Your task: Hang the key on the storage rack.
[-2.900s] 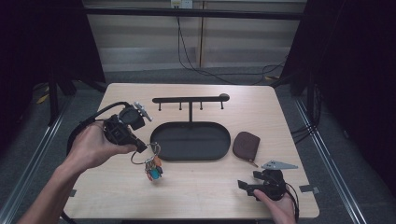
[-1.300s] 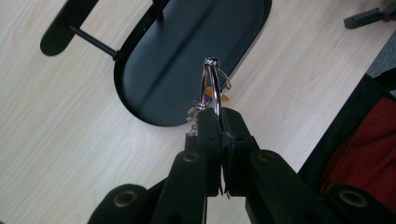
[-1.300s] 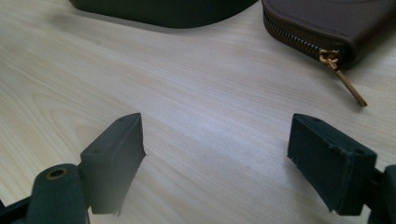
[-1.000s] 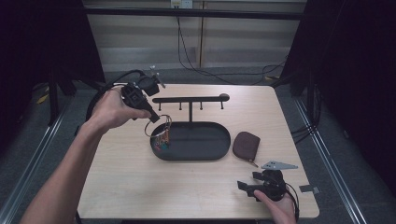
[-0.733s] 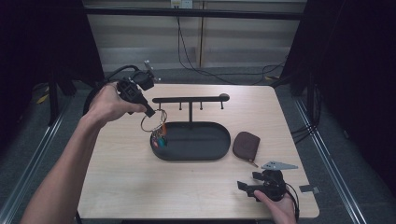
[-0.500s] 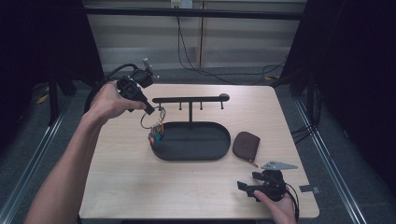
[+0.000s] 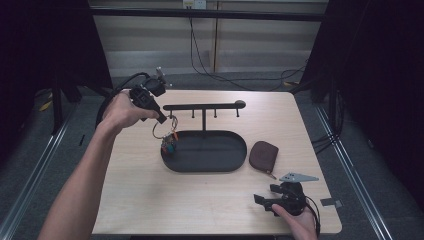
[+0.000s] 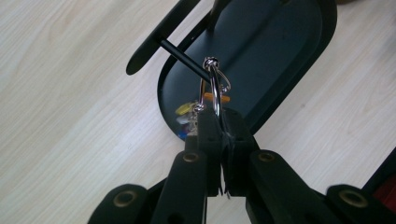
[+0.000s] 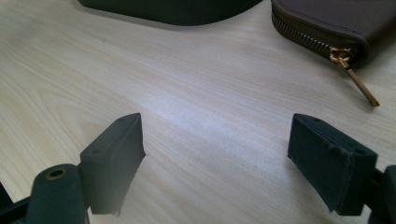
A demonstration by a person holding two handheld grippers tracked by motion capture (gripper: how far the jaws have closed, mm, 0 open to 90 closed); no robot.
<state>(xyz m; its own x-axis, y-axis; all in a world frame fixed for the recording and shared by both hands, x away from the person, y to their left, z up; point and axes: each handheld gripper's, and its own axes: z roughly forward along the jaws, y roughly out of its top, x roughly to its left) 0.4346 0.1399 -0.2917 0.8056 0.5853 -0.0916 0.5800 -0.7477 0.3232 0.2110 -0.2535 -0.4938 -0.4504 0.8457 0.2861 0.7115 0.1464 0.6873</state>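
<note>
The left gripper pinches a silver key ring with colourful keys dangling below its jaws; the right gripper rests spread wide.

No legible text, label, brand, number or sign anywhere.

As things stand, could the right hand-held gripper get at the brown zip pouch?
Probably yes. The right hand-held gripper stands open over bare table, and the brown zip pouch lies just ahead with nothing between them.
</note>
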